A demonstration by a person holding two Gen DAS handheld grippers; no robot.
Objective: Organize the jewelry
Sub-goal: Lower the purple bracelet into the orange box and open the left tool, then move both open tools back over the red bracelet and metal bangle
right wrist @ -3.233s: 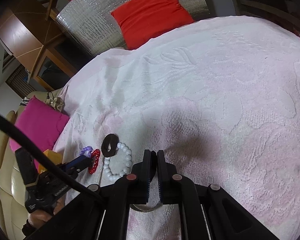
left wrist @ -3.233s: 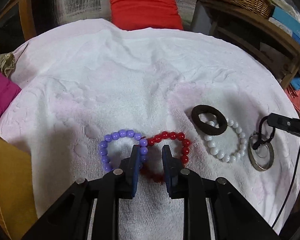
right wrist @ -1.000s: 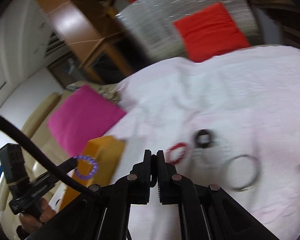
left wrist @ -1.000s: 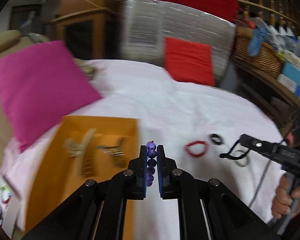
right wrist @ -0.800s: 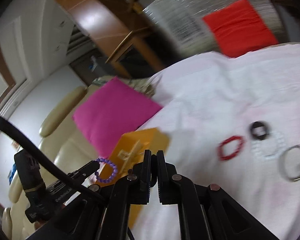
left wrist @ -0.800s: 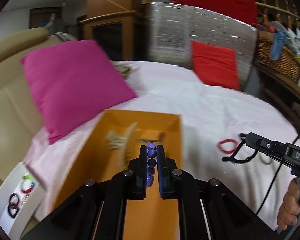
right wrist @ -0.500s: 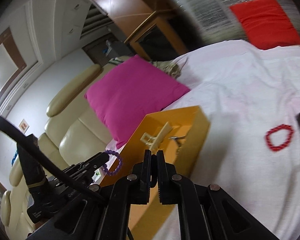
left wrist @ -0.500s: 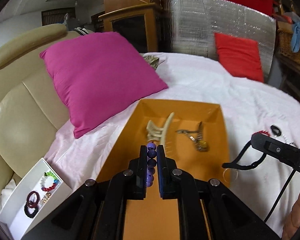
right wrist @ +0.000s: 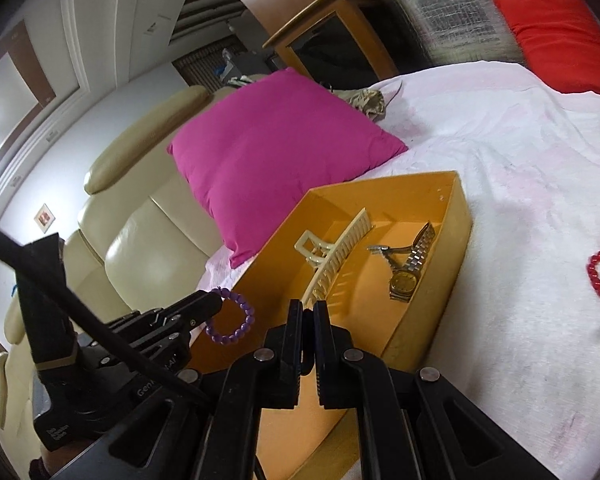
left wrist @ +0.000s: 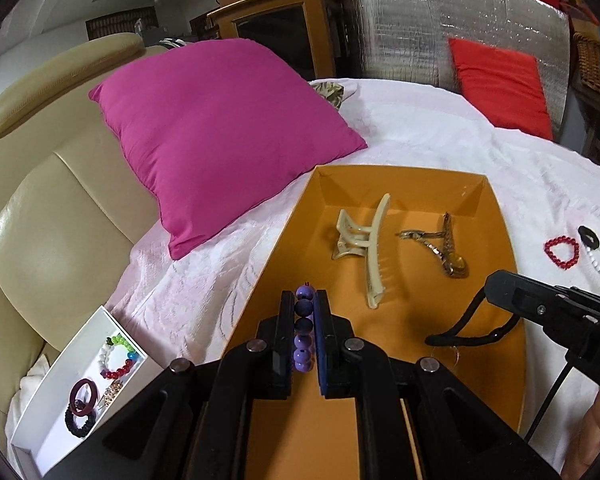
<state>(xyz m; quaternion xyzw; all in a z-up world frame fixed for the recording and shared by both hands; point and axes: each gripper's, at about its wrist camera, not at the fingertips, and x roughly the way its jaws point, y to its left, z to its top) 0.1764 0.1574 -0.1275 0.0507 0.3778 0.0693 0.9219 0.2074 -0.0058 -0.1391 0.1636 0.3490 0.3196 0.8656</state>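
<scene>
While the left tongs (left wrist: pixel 304 320) pinch a purple bracelet (left wrist: pixel 303 328) of round glossy beads edge-on between their flat pads, the loop hangs just above the near end of an orange tray (left wrist: pixel 288 232). From the right wrist view the same bracelet (right wrist: pixel 232 320) shows as a full ring dangling below the left tongs' tip (right wrist: pixel 208 304), over the tray's near left wall (right wrist: pixel 284 224). Ahead of the left tongs, inside the shallow smooth-walled tray, lie a cream plastic claw clip (left wrist: pixel 366 248) with a long toothed jaw and, to its right, a gold metal watch (left wrist: pixel 446 252) with a linked band. The right tongs (right wrist: pixel 308 334) are pressed nearly together; a dark cord-like bit shows low in the slit, but I cannot tell whether they grip it. Their tip reaches over the tray's near right part in the left view (left wrist: pixel 496 288), a black cord looping under it. Beyond the tray to the right, on the white embossed towel (left wrist: pixel 440 136), sit a red bead bracelet (left wrist: pixel 562 252), a dark oval ring (left wrist: pixel 589 236) and white pearl-like beads (left wrist: pixel 599 260). Left of the left tongs, a white box (left wrist: pixel 52 384) holds more beaded pieces. A magenta cushion (left wrist: pixel 220 128) leans against the cream leather sofa (left wrist: pixel 52 208).
</scene>
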